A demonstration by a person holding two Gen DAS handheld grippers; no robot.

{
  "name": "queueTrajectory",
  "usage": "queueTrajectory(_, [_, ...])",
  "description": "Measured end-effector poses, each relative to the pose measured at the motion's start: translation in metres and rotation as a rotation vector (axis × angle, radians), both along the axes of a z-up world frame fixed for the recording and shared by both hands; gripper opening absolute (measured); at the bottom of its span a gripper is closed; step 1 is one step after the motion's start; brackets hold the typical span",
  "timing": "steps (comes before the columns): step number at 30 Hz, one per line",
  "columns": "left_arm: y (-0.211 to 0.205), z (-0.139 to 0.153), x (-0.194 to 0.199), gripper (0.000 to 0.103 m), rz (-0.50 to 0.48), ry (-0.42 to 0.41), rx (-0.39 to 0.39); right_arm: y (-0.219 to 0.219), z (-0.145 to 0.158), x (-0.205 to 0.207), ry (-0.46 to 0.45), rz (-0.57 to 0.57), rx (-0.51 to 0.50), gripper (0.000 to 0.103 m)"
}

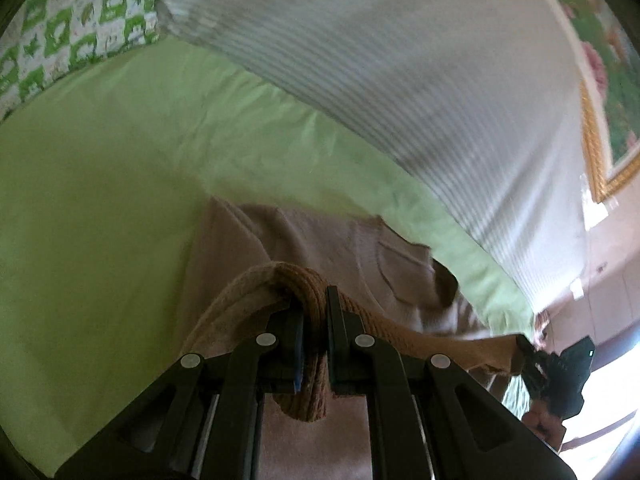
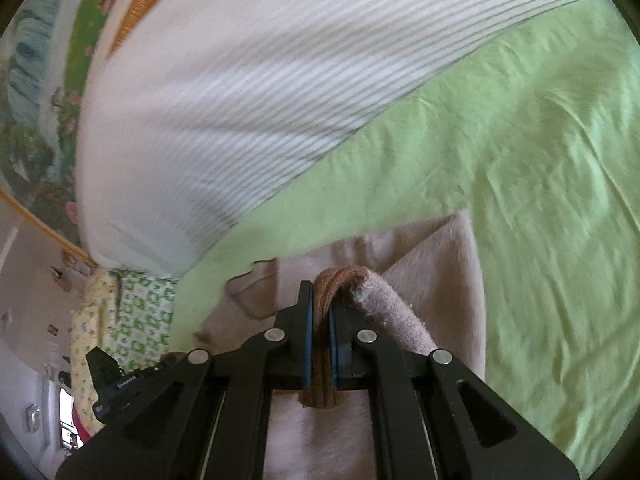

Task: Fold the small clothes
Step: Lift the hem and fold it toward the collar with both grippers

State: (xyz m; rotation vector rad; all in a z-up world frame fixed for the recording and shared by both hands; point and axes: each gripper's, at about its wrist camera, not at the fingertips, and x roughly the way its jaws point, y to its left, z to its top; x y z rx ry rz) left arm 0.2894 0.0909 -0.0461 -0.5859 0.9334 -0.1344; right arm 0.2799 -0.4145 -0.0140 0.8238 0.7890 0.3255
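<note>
A small beige-pink garment [image 1: 320,248] with a brown ribbed band lies partly on a light green sheet [image 1: 100,200]. My left gripper [image 1: 314,304] is shut on the brown ribbed band [image 1: 308,284] and holds that edge lifted. My right gripper [image 2: 320,300] is shut on the same band [image 2: 340,276] at its other end, with the garment [image 2: 440,264] hanging below. The right gripper also shows at the far right of the left wrist view [image 1: 556,372], and the left gripper shows at the lower left of the right wrist view [image 2: 108,380]. A patch pocket [image 1: 404,268] shows on the garment.
A white and grey striped pillow [image 1: 400,60] lies behind the garment; it also shows in the right wrist view [image 2: 240,100]. A green and white patterned quilt [image 1: 72,28] is at the far left. A gold-framed floral picture [image 1: 600,80] hangs on the wall.
</note>
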Motion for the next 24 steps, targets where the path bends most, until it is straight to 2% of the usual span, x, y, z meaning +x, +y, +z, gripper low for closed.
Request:
queueTrajectory(8, [-0.003,-0.039,0.045,0.008,0.036,0.070,0.043,-0.001,-0.035,0.046,0.080,-0.010,-0.009,0.008])
queueTrajectory(10, [-0.004,-0.041,0.046,0.009,0.045,0.075,0.048,-0.001,-0.040,0.050,0.091,-0.014,0.003,0.010])
queueTrajectory(11, [-0.003,-0.041,0.045,0.014,0.050,0.072,0.049,-0.003,-0.043,0.052,0.103,-0.016,0.018,0.011])
queueTrajectory(12, [-0.003,-0.040,0.045,0.015,0.056,0.070,0.052,-0.004,-0.046,0.053,0.122,-0.019,0.034,0.017])
queueTrajectory(13, [-0.003,-0.039,0.044,0.015,0.061,0.066,0.052,-0.007,-0.048,0.054,0.136,-0.031,0.041,0.027])
queueTrajectory(16, [-0.001,-0.028,0.039,0.020,0.069,0.046,0.056,-0.020,-0.043,0.050,0.122,-0.094,0.065,0.047])
queueTrajectory(18, [-0.002,-0.017,0.033,0.029,0.077,0.024,0.077,-0.029,-0.035,0.045,0.108,-0.124,0.069,0.047])
queueTrajectory(19, [-0.002,-0.008,0.027,0.037,0.090,0.005,0.110,-0.032,-0.031,0.042,0.099,-0.123,0.071,0.047])
queueTrajectory(20, [-0.001,-0.001,0.021,0.042,0.090,-0.013,0.120,-0.033,-0.025,0.038,0.079,-0.113,0.074,0.047])
queueTrajectory(22, [-0.003,0.010,0.010,0.042,0.078,-0.040,0.129,-0.033,-0.015,0.029,0.052,-0.091,0.045,0.047])
queueTrajectory(24, [-0.011,0.020,-0.003,0.042,0.020,-0.068,0.107,-0.025,-0.001,0.016,0.010,-0.044,-0.007,0.047])
